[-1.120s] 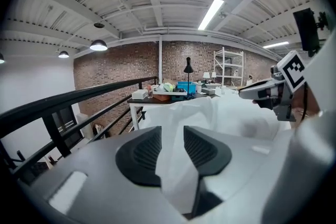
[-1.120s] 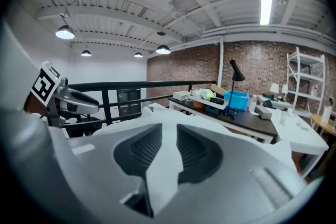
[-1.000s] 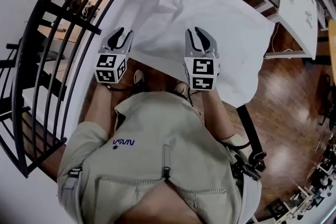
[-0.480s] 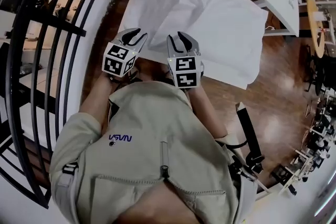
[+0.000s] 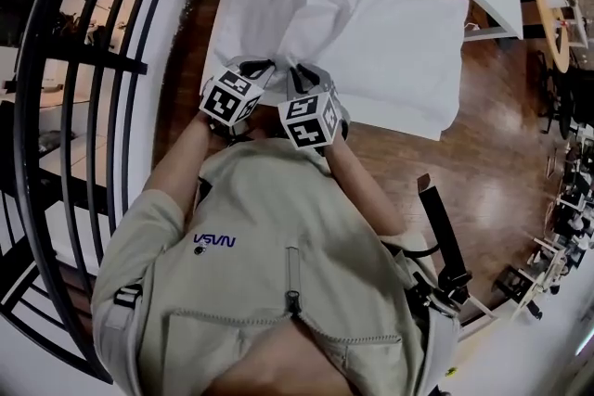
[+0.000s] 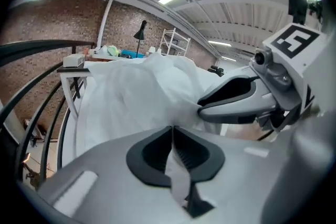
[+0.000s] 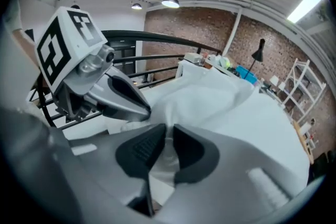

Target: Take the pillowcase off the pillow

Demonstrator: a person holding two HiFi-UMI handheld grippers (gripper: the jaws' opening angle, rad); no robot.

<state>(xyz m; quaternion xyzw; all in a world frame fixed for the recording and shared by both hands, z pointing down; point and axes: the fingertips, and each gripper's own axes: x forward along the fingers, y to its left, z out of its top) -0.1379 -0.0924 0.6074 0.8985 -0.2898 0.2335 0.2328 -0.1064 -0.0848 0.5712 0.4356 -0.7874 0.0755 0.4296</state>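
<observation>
Pinching the near edge of the white cloth pillowcase [image 5: 371, 23], spread across the upper middle of the head view. Grey left gripper [image 5: 260, 66] clamped tight on a fold, grey right gripper [image 5: 302, 71] just closing onto bunched cloth. Only grabbed, apparently; all the pulling off left.

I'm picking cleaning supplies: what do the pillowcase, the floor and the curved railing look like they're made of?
Pillowcase: thin white woven cloth, matte; it creases and bunches softly.
Floor: likely varnished wood; brown planks with glossy reflections.
Railing: probably black-painted metal; slim smooth bars.
</observation>
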